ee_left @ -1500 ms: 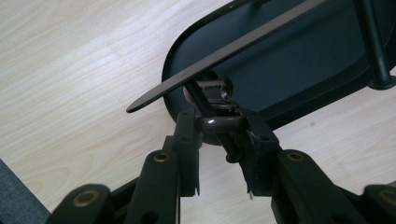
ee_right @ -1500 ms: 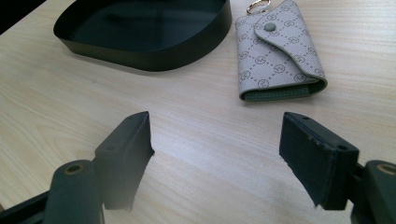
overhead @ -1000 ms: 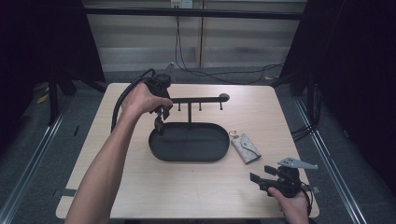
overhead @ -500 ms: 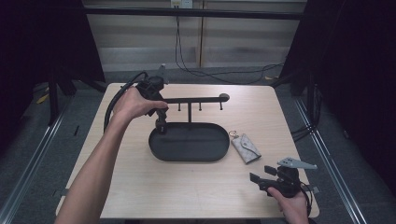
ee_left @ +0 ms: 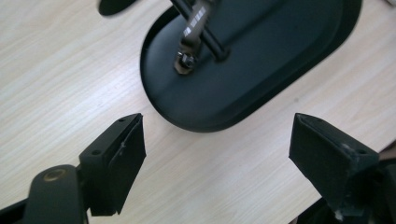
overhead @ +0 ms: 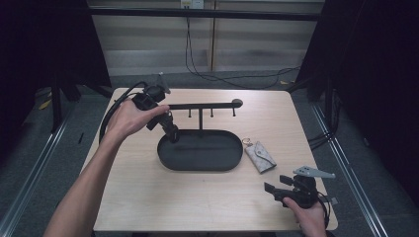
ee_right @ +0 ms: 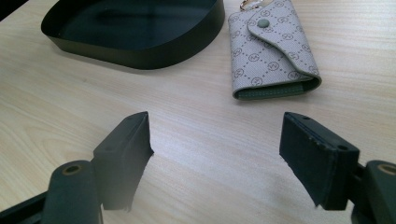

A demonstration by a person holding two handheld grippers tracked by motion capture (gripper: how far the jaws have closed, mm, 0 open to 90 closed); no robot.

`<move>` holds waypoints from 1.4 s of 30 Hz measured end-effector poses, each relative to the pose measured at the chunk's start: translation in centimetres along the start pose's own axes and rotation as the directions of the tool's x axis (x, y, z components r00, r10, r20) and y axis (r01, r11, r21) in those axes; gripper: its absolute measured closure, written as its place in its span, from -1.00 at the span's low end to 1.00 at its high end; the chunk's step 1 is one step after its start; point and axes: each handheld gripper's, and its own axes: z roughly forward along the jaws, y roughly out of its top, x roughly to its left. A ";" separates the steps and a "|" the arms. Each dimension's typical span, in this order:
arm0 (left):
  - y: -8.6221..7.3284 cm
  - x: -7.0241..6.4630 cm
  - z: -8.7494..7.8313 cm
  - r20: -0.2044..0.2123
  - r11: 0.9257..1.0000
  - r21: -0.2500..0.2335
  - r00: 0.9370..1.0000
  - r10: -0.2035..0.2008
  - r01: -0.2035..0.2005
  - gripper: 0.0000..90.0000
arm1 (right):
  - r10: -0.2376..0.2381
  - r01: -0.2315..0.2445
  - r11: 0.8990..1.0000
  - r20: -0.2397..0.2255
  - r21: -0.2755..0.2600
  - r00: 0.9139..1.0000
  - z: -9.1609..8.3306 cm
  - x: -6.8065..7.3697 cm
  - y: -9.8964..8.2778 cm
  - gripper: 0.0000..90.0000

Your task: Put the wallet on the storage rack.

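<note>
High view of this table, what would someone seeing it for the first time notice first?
A black oval tray sits mid-table, with a post carrying a hooked crossbar rising from it. The left gripper hangs over the tray's left end; its jaws have just been opening, with nothing between them. A patterned key pouch lies just right of the tray, and the right gripper waits open near the table's front right corner.

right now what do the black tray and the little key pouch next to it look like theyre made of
Tray: probably painted or powder-coated metal, going by its thin upright rim and matte black surface with a soft sheen. Key pouch: looks like coated canvas or faux leather, pale grey with a printed monogram pattern, stitched edges and a snap button; which of the two can't be told.
</note>
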 end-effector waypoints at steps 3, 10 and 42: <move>-0.5 -0.2 -0.1 -0.033 1.000 -0.018 0.999 0.023 -0.024 -0.59 | 0.000 0.000 1.000 0.003 0.003 1.000 0.1 0.0 0.0 -0.45; -2.6 -0.8 0.2 -0.043 0.994 -0.060 0.995 0.086 -0.089 -0.59 | -0.002 0.002 1.000 0.001 0.003 1.000 0.0 0.1 0.0 -0.44; -15.0 0.5 5.6 0.020 0.917 -0.391 0.995 0.099 -0.083 -0.55 | -0.001 0.001 1.000 0.004 0.013 1.000 0.3 0.0 0.0 -0.45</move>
